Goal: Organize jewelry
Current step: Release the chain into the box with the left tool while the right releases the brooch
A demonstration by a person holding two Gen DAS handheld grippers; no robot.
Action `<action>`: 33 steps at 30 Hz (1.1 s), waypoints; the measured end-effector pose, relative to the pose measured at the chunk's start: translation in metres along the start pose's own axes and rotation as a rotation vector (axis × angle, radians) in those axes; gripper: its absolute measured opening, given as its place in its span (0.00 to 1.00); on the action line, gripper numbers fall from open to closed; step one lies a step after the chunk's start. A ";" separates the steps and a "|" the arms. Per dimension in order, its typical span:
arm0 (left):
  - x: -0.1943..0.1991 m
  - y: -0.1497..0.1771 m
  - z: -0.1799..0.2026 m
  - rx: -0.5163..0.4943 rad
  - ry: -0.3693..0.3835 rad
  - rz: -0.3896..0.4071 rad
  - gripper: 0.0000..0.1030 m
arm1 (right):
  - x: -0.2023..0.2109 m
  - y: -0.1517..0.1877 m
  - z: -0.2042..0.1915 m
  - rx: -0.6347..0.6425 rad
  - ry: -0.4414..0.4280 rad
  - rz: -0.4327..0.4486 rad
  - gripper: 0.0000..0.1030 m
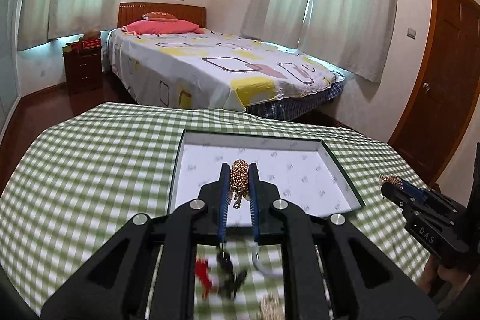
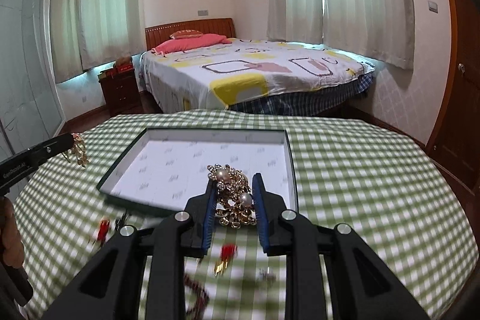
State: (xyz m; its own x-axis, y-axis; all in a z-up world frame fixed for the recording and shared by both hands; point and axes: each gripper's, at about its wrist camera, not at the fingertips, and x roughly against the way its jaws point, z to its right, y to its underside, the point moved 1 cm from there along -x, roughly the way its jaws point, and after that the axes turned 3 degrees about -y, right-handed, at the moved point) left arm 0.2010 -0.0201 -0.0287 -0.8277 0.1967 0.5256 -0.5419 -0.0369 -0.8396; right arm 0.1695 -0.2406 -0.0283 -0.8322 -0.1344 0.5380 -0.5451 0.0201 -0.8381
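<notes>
The left tool was pinching a gold bead chain, held up in front of the shallow box that lay just ahead of it on the desk. The right tool was pinching a gold brooch set with two pearls, also above the near edge of that one box. Nothing stood between either tool and the box, whose white lining was bare. Below and behind the tools, several blurred pieces lay on the green checked cloth: two red ones, a dark beaded one, a gold one. Beyond the desk stood one bed with a pink pillow, a nightstand, curtains and a wooden door.
</notes>
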 end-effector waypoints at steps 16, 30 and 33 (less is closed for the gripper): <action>-0.145 0.027 -0.006 -0.053 -0.071 -0.265 0.12 | -0.121 0.009 0.032 -0.004 0.073 -0.216 0.24; -0.167 0.044 0.004 -0.111 -0.068 -0.326 0.15 | -0.137 0.024 0.039 0.018 0.072 -0.304 0.24; -0.167 0.044 0.006 -0.125 -0.066 -0.319 0.20 | -0.138 0.023 0.038 0.028 0.073 -0.303 0.28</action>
State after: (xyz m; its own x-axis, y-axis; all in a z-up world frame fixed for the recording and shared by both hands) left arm 0.3143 -0.0608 -0.1525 -0.6292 0.1150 0.7686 -0.7562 0.1378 -0.6397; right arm 0.2752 -0.2594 -0.1251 -0.6382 -0.0583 0.7676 -0.7670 -0.0378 -0.6406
